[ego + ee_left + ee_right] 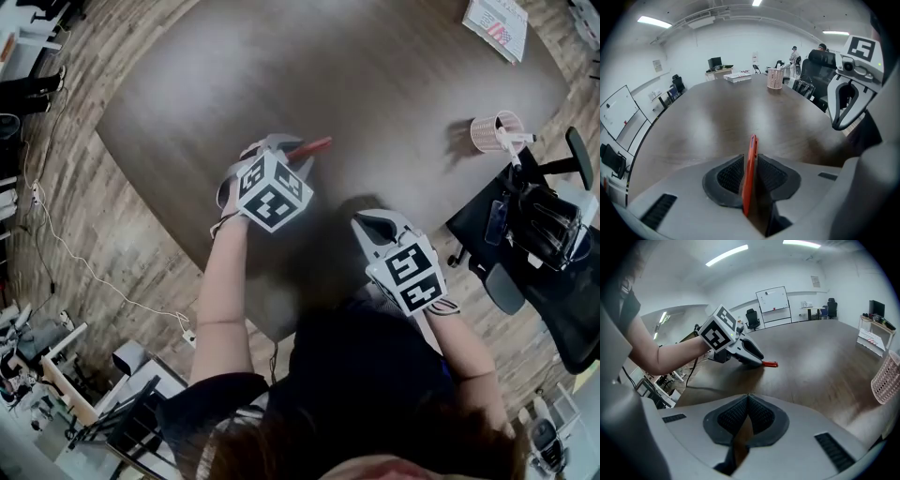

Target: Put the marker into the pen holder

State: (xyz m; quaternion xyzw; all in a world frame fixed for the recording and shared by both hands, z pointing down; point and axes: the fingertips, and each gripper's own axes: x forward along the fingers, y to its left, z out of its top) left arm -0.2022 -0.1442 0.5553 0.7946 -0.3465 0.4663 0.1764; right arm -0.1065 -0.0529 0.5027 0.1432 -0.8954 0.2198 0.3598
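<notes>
**Item 1.** Slim red-orange marker (pixel 751 157). Clamped betw. the ribbed black pads of the left hand-held gripper (pixel 749 174), barrel on edge, front end poking fwd past the pads. It sits low over the near side of the dark brown wooden desk (pixel 394 75). Prob. gripped this way so the free end can be led into the cup.

**Item 2.** Right hand-held gripper (pixel 747 414). Pads pressed together, nothing betw. them. It hangs just beside the left one at the desk's near edge, prob. idle, since one gripper should suffice.

**Item 3.** Pink mesh pen holder (pixel 491 132). Upright at the desk's far right edge, well apart from the marker. Mouth faces up, so entry from above seems req'd.

**Not legible:**
- Marker's rear end is hidden inside the jaws.
- Can't tell whether the marker has a cap or touches the desk.
- Something white sticks out of the holder in head view, type unclear.
- Holder is cut off by the frame edge in right gripper view.
</notes>
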